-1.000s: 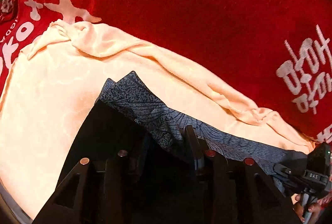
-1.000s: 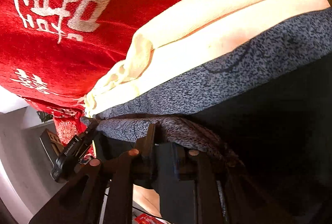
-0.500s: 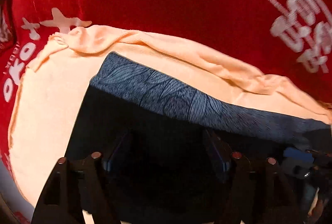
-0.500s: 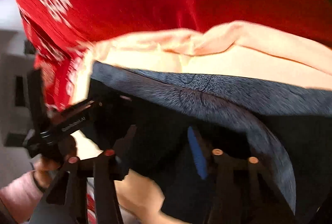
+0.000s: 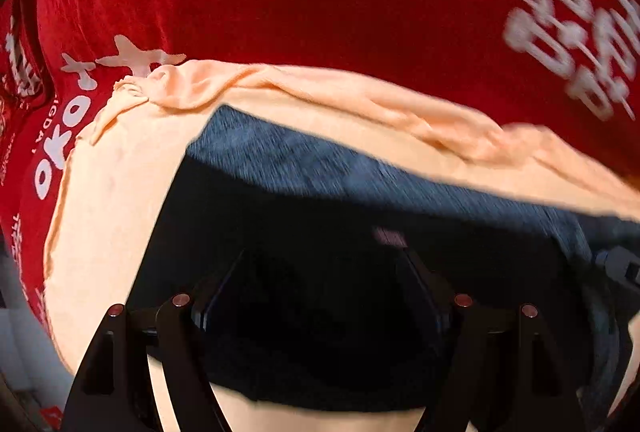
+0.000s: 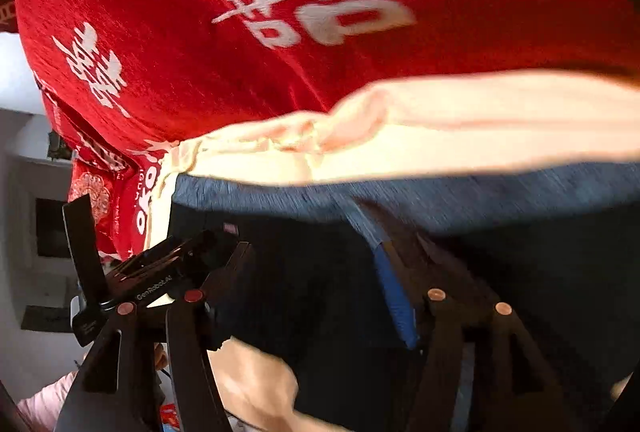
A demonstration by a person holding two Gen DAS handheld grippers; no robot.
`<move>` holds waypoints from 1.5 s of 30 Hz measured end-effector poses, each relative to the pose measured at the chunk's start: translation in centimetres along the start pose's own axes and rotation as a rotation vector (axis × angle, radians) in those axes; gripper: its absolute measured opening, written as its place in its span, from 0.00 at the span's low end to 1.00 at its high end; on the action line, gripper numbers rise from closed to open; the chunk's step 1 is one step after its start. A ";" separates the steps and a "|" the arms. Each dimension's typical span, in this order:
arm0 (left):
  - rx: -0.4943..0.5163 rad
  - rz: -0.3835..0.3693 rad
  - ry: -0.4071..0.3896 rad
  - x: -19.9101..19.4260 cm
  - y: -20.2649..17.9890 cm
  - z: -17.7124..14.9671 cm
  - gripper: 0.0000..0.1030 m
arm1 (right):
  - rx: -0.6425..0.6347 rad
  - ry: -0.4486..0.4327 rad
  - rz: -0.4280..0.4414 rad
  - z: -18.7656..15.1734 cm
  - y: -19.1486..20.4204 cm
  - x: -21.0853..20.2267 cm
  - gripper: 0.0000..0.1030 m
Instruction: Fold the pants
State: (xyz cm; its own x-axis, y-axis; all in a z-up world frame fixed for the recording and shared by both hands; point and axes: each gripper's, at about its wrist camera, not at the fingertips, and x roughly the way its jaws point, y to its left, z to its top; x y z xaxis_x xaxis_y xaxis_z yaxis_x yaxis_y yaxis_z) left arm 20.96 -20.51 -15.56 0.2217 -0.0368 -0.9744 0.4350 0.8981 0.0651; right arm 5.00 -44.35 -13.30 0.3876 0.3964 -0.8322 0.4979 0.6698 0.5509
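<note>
Fold just laid: both the left gripper (image 5: 320,272) and right gripper (image 6: 316,264), jaws just opened wide, grip nothing above the dark pants (image 5: 304,272); next move needs fresh edge grasps.

Left gripper (image 5: 324,264) and right gripper (image 6: 316,260) point steeply down, jaws just opening, gripping nothing

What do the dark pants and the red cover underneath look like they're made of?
Dark pants: soft matte fabric, probably knit; heathered blue band along the fold, lying limp. Red cover: plush, velvety-looking cloth with slight sheen, white printed characters. Peach sheet between them: thin, smooth cloth, bunched at its edge.
</note>
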 end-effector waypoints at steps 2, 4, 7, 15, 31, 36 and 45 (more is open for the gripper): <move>0.041 -0.011 0.014 -1.1 -1.0 -1.9 0.75 | 0.028 -0.006 0.003 -1.5 -1.5 -1.7 0.64; 0.090 -0.010 0.020 -2.0 -2.3 -3.1 0.75 | 0.046 -0.024 -0.006 -3.8 -2.8 -3.6 0.65; 0.167 -0.029 0.051 -2.6 -4.4 -5.4 0.75 | 0.093 -0.055 -0.049 -7.0 -4.7 -6.1 0.68; 0.319 -0.141 0.074 -4.5 -9.7 -10.1 0.75 | 0.308 -0.152 -0.165 -17.5 -9.9 -12.6 0.68; 0.493 -0.400 0.094 -8.9 -20.7 -16.6 0.75 | 0.583 -0.253 -0.358 -33.0 -17.1 -18.8 0.68; 0.472 -0.436 0.159 -7.0 -25.5 -17.8 0.75 | 0.621 -0.240 -0.364 -34.1 -20.4 -18.8 0.68; 0.451 -0.458 0.233 -5.3 -30.8 -20.0 0.75 | 0.579 -0.208 -0.113 -34.9 -24.5 -18.3 0.64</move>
State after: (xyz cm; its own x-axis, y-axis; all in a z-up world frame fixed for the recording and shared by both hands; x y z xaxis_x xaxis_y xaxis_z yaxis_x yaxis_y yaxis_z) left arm -11.04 -39.25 -16.66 -0.2430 -0.2289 -0.9426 0.7728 0.5417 -0.3307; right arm -41.35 -46.12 -13.76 0.4220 0.1738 -0.8898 0.8617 0.2283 0.4532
